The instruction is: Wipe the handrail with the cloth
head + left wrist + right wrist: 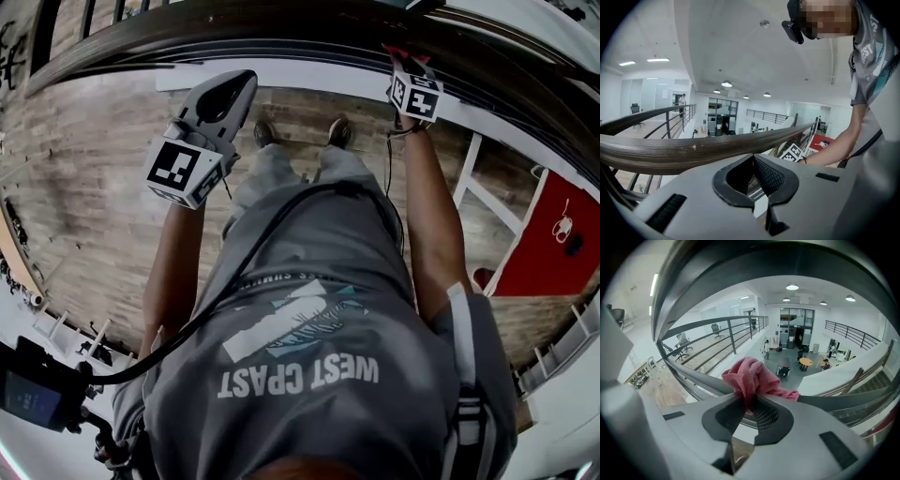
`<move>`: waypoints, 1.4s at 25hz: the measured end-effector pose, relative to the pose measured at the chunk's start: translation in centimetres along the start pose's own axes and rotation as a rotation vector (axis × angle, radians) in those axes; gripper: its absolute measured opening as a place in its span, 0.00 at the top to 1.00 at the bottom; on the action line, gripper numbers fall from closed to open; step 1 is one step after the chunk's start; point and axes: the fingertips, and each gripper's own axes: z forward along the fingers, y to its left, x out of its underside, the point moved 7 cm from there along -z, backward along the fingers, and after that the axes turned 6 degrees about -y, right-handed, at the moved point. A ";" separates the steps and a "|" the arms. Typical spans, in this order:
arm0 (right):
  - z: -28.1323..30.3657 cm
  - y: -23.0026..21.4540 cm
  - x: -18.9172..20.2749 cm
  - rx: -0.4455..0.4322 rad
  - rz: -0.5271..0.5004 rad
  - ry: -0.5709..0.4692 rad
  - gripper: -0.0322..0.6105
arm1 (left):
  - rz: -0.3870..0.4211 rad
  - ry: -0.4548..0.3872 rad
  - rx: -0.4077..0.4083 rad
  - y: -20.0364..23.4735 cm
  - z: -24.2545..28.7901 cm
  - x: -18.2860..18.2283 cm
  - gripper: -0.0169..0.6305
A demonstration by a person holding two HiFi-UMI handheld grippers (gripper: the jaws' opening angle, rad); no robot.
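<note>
I am looking steeply down over my operator's grey shirt (309, 328) at a dark curved handrail (281, 42) that is running across the top of the head view, with wood-plank floor (84, 187) below it and 2 shoes (267, 133) standing near the rail.

The right gripper (405, 58) is reaching out on a straight arm to the handrail, its marker cube facing up. Its fingers (761, 413) are pinching the pink cloth (751, 377) tight; the cloth is bunching into a crumpled wad that is sticking out past the tips, with 1 corner trailing to the right. In the head view the cloth (399, 52) is showing only as a small red scrap at the finger ends, lying against the near edge of the rail. Beyond the wad, the right gripper view is looking down into a lower hall with tables and chairs.

The left gripper (242, 82) is hovering on the near side of the rail, well apart from the right one and clear of the cloth. Its fingers (771, 176) are pressing together at the tips with nothing between them. In the left gripper view the brown, grooved handrail (693, 151) is sweeping across just beyond those tips, and whether they are touching it I cannot tell. Further along the rail, the right gripper's marker cube (792, 152) and the outstretched arm are showing.
</note>
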 end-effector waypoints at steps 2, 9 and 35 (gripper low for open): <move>-0.6 -1.9 0.8 0.006 0.004 -0.003 0.89 | 0.004 0.000 -0.004 -2.8 1.8 -0.2 0.96; 1.8 2.3 -0.5 -0.088 -0.016 0.016 0.89 | 0.008 0.026 0.020 -3.7 2.0 0.6 0.96; 2.1 0.2 -1.1 -0.037 0.022 0.082 0.88 | -0.011 0.013 0.018 -0.7 -1.3 1.8 0.96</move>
